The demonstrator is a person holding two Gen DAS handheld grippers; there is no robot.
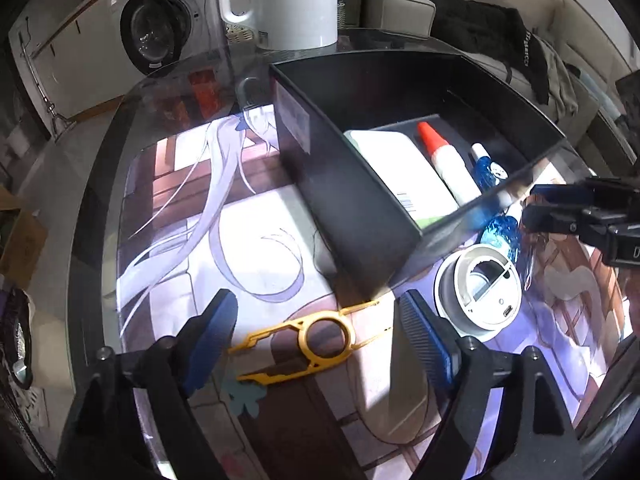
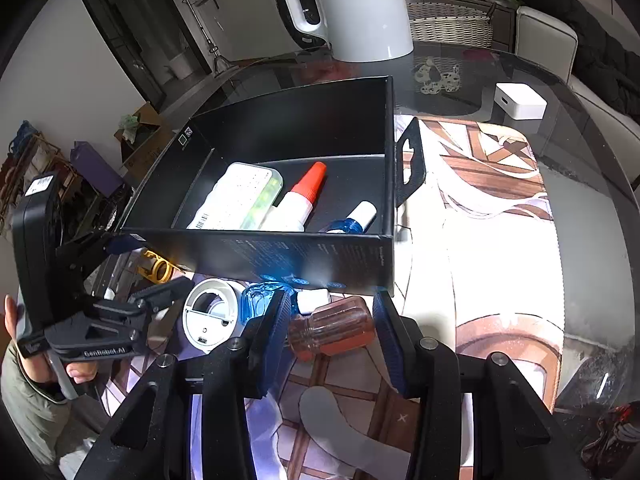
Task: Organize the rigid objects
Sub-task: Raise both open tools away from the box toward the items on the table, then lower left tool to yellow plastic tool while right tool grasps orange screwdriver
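Black cardboard forms the box (image 2: 280, 256) that serves as the collection point; it stands on the glass-topped surface (image 2: 500, 64) and already holds a white case (image 2: 240, 196), a glue bottle (image 2: 298, 200) with an orange cap and a blue bottle (image 2: 352, 220). Several rigid items remain outside it, so you are in the pick-up stage, with nothing yet gripped in either hand. Your right claw (image 2: 330, 320) points steeply down at the amber bottle (image 2: 332, 332), which lies on its side just in front of the box wall; the pads stand apart on either side of it, and no contact is visible. Just beside that bottle lie a blue glass piece (image 2: 260, 300) and a white ring-shaped device (image 2: 208, 316). Your left claw (image 1: 320, 332) is spread wide over the yellow tool (image 1: 304, 340), which lies flat on the printed mat (image 1: 248, 216) near the box corner, and it holds nothing. For the next move, lower each claw until its pads bracket the item, then close. The bottle is round and may roll, so grip it across the body. The yellow tool is thin and flat, so bring the pads right down to the mat. Lift each item clear of the box wall before you release it inside.
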